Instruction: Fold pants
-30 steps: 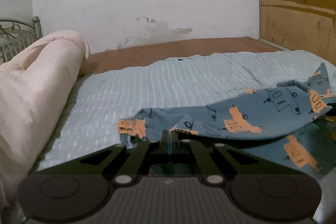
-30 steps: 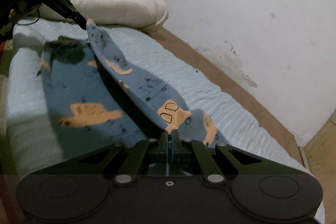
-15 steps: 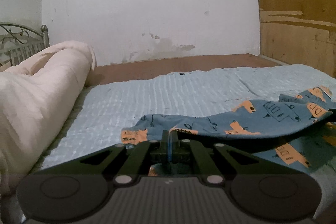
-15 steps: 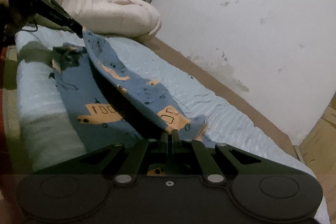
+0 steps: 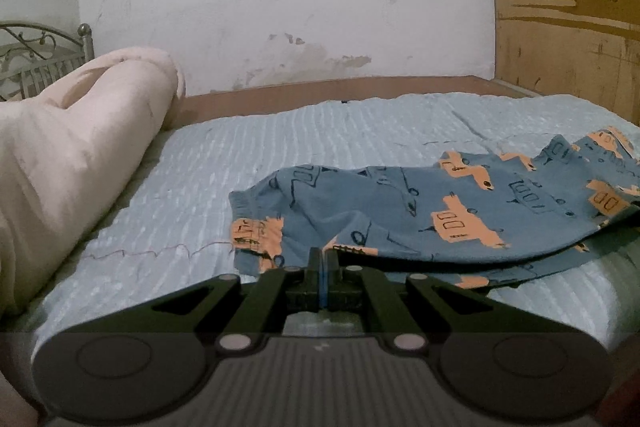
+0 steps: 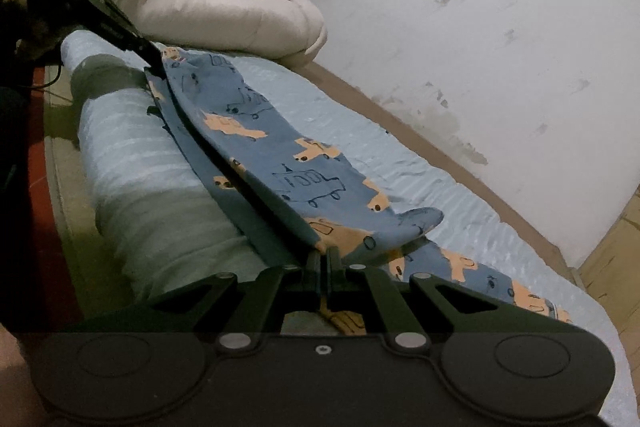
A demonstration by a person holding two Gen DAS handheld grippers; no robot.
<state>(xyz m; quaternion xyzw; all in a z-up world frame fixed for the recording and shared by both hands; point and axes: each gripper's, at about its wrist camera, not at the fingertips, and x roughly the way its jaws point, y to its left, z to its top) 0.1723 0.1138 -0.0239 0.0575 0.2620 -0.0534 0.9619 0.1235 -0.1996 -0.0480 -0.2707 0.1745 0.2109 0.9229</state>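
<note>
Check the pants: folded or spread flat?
Partly folded: the pants lie doubled, upper layer over a lower one, edge pinched and not yet flat.

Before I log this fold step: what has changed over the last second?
The lifted half of the pants has come down, from tented above the bedspread to nearly flat on the lower layer. Left gripper and right gripper stay shut on the fabric edge; nothing released. The rolled comforter has not moved.
</note>
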